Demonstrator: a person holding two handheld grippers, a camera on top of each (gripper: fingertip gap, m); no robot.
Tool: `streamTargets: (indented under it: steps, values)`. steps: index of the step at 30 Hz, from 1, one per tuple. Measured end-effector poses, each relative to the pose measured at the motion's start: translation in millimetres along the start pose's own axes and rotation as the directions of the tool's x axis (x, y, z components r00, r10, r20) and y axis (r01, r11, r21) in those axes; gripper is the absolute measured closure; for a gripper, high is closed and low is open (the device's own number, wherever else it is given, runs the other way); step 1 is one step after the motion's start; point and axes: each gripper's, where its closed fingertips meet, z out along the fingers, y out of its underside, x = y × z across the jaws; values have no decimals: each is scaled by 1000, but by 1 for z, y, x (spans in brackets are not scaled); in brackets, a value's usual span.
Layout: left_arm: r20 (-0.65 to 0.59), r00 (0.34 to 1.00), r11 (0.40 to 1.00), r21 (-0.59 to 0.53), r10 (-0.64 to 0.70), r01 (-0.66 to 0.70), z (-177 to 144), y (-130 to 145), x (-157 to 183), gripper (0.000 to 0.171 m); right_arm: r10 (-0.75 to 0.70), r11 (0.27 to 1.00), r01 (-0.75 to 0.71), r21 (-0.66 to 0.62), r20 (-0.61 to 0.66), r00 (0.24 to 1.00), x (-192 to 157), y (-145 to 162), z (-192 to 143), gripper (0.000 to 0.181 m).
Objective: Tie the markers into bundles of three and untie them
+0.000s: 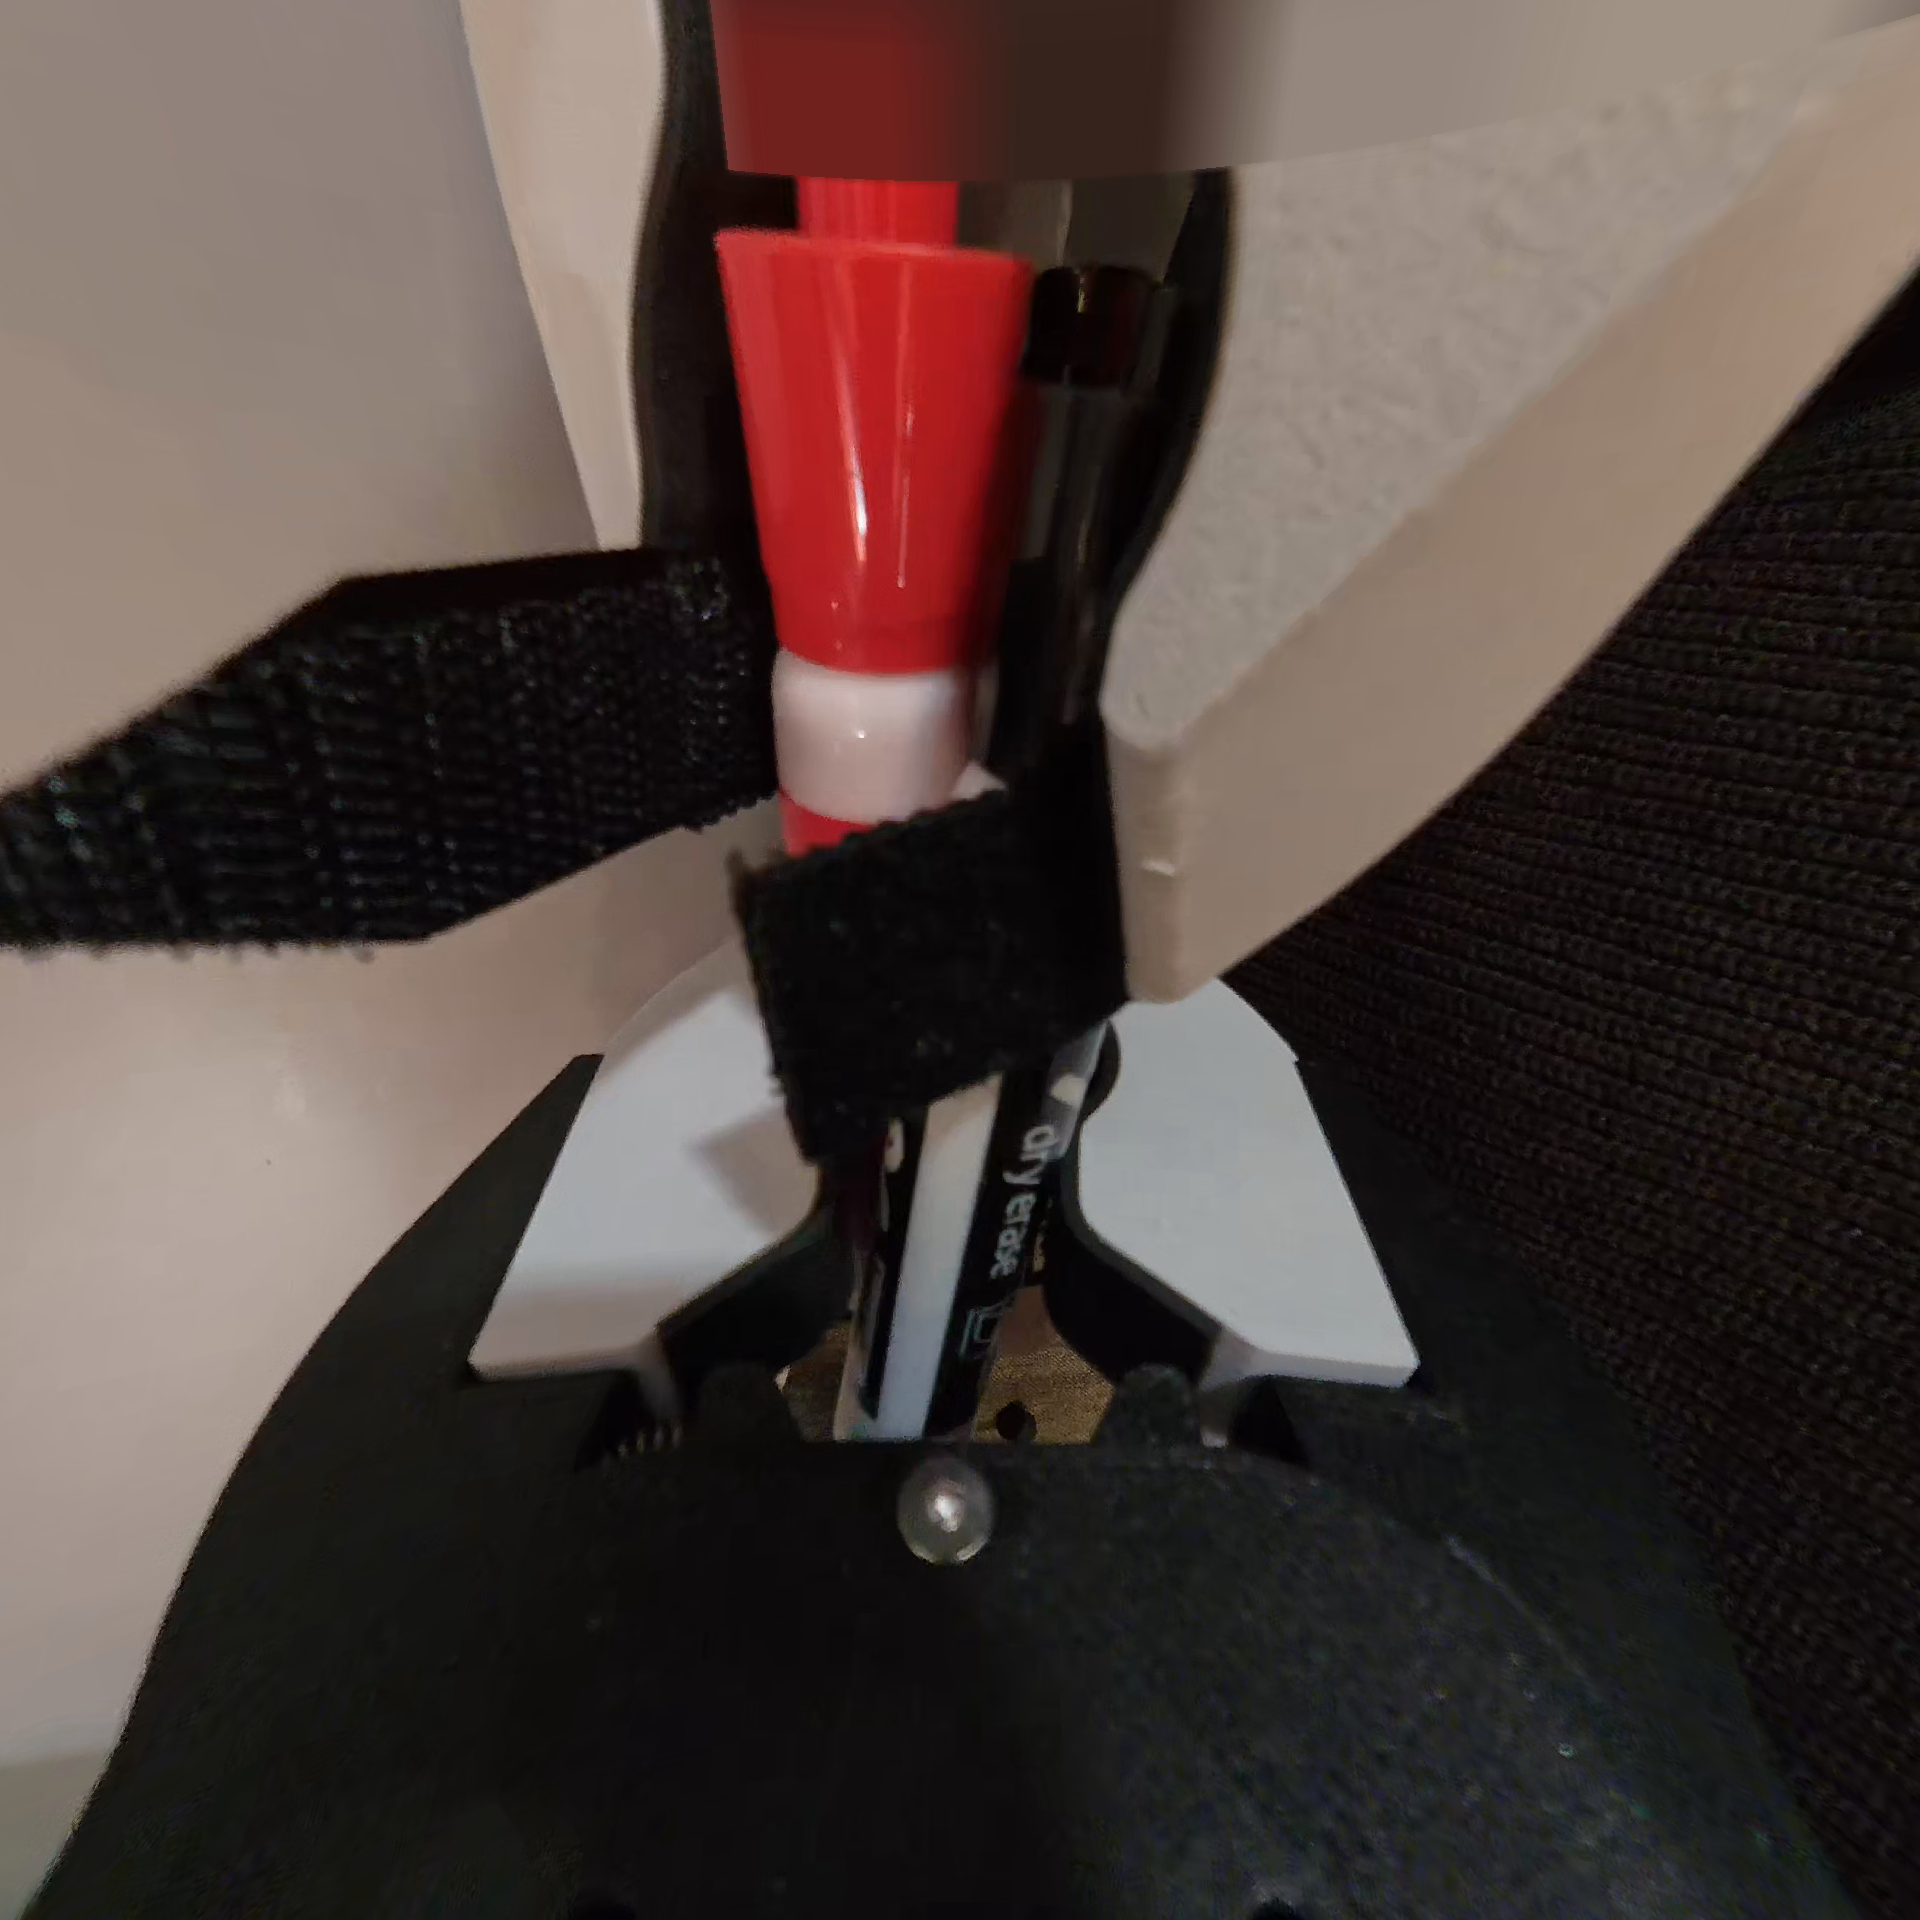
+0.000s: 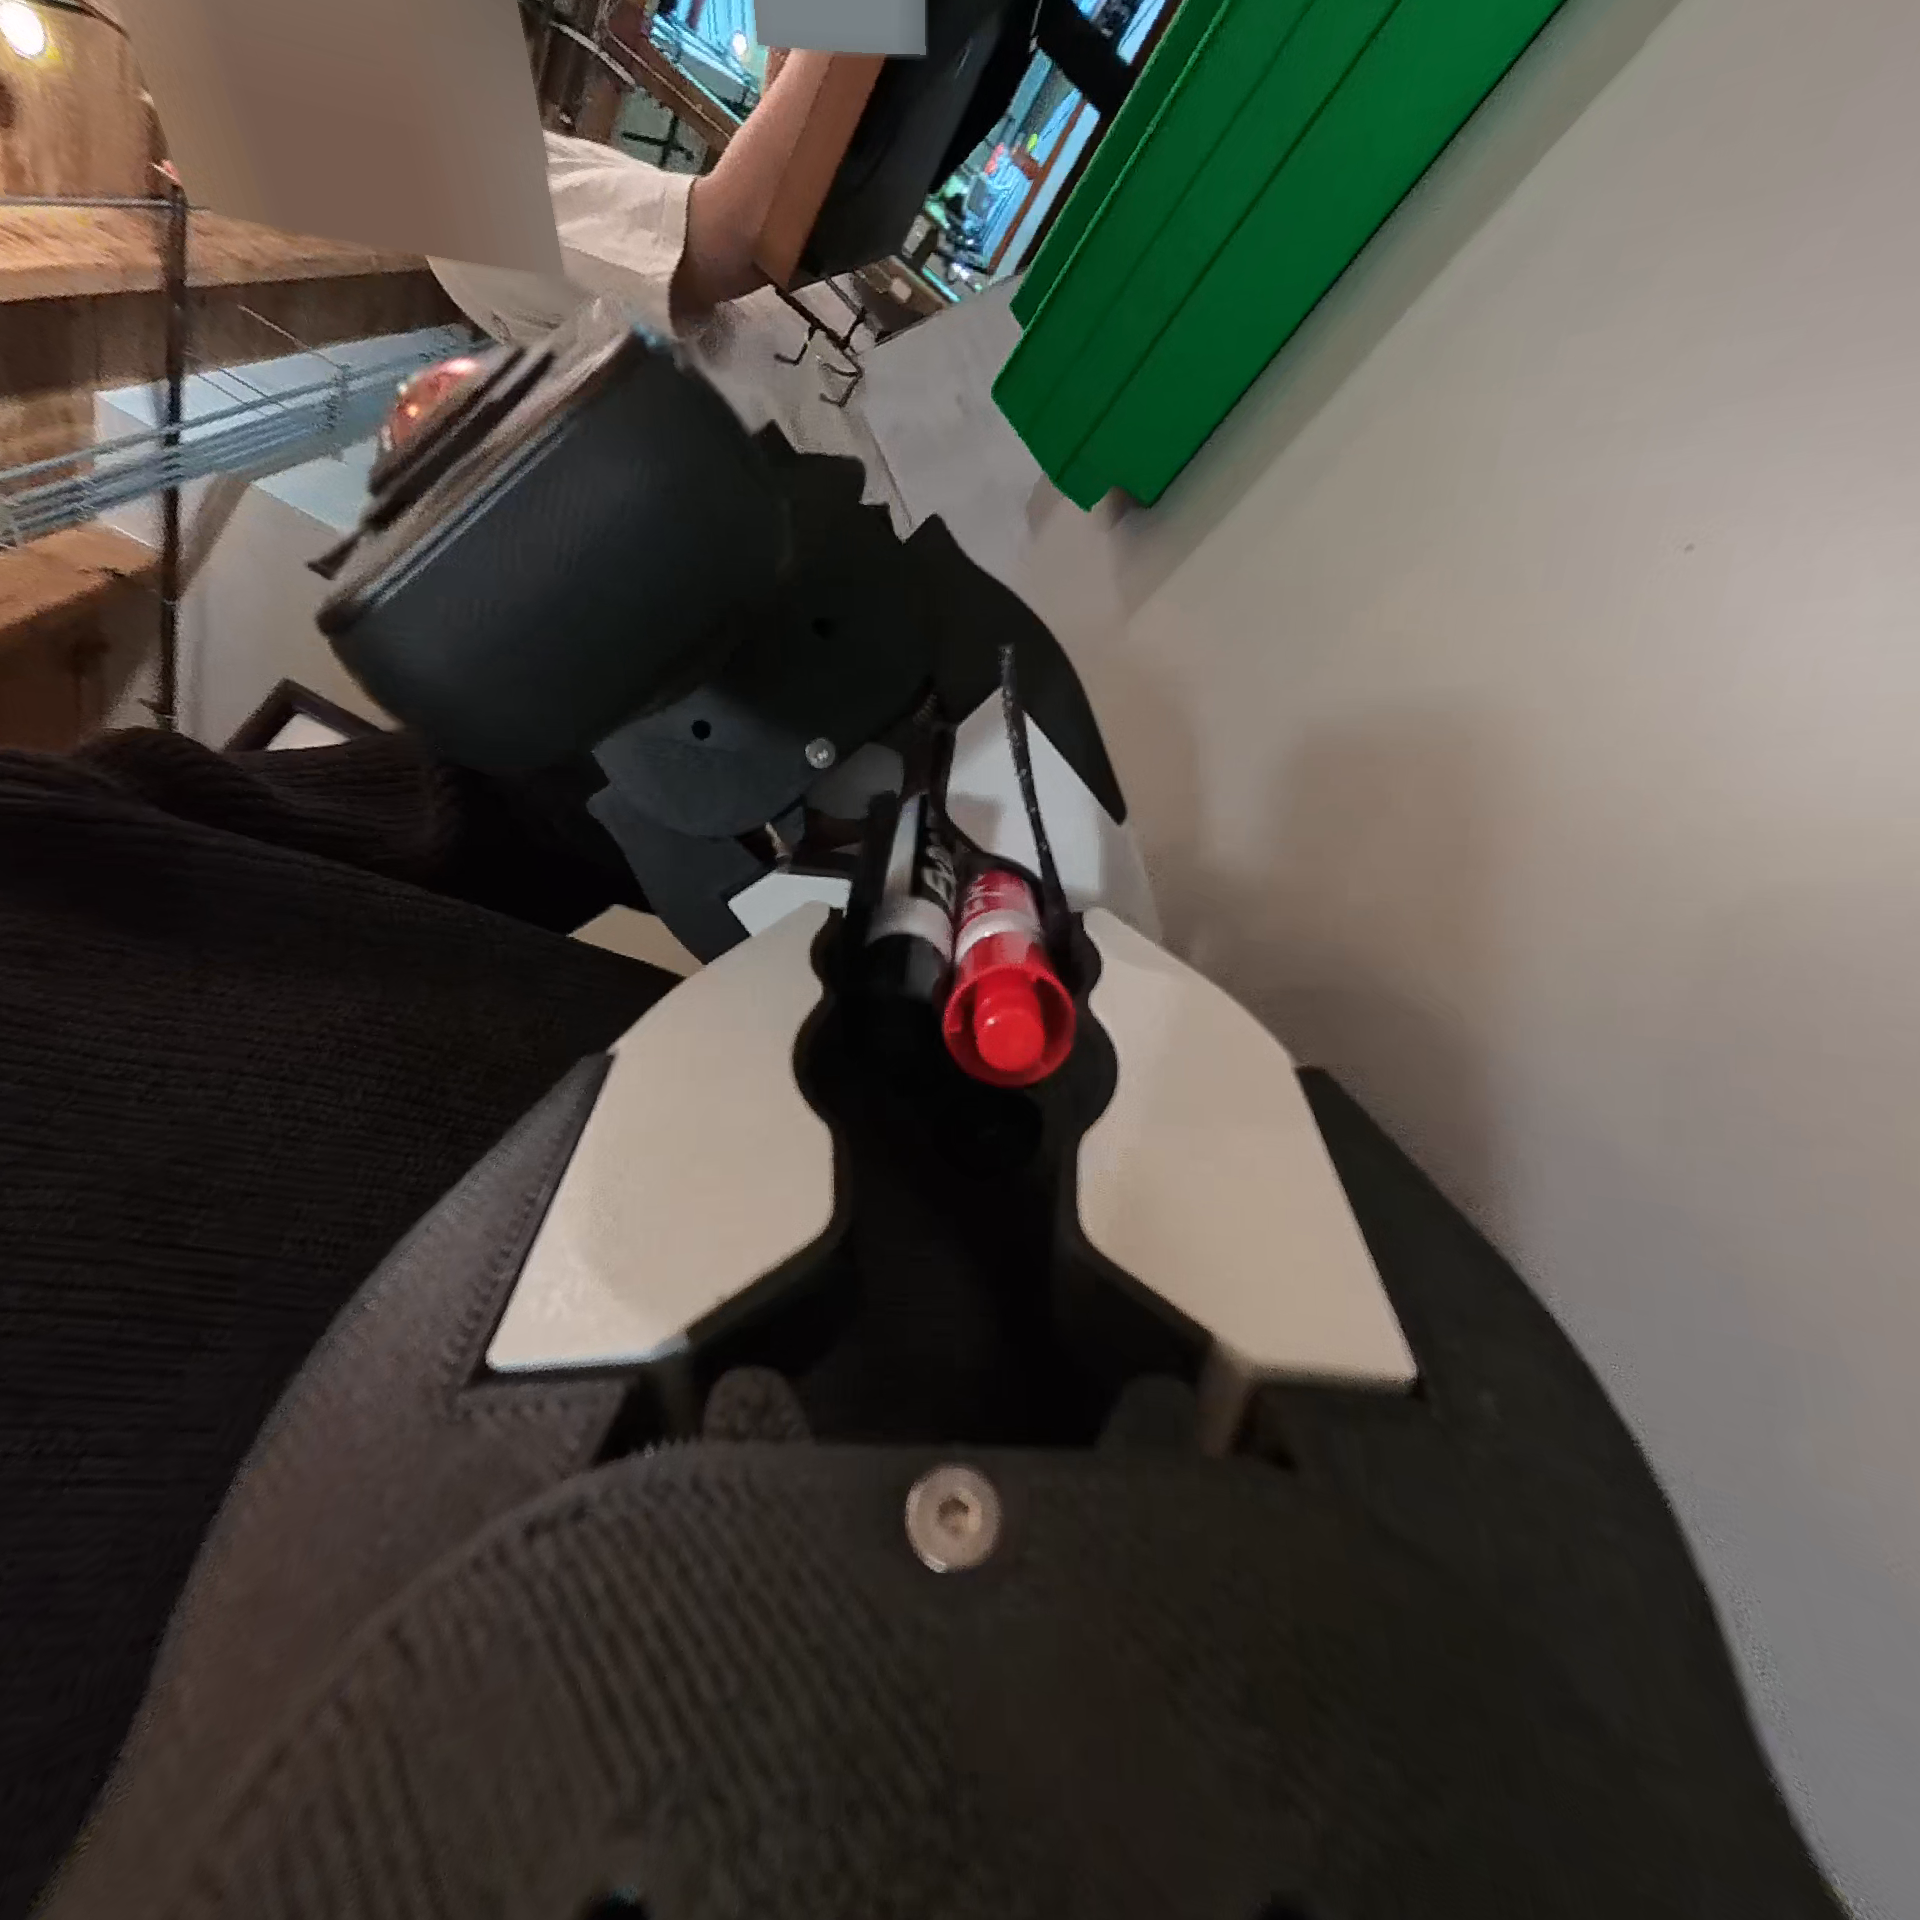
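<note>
Both grippers clamp the marker bundle end to end, off the table. Left gripper (image 1: 940,1226) pinches the barrels; right gripper (image 2: 956,997) grips the cap end of red marker (image 1: 883,468) and black marker (image 1: 1081,436). Black strap (image 1: 904,987) wraps the middle, tail loose leftward.

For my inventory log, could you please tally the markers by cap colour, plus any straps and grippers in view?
red marker: 1
black marker: 1
black strap: 1
grippers, left gripper and right gripper: 2
Total: 5
I cannot tell whether a third marker sits hidden in the clamped bunch.
</note>
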Motion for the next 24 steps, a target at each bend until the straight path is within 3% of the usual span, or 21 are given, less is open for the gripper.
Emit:
streamTargets:
  steps: [5,11,24]
  values:
    - [7,1000,1000,0,1,-1,1,0,0,129,15,1000,-15,-16,-5,1000,1,1,0,142]
    - [-8,1000,1000,-15,12,-13,5,0,5,129,31,991,-30,-128,10,999,0,9,-2,142]
    - [-28,1000,1000,-13,14,-14,9,5,9,129,78,988,-75,-135,16,997,0,13,2,145]
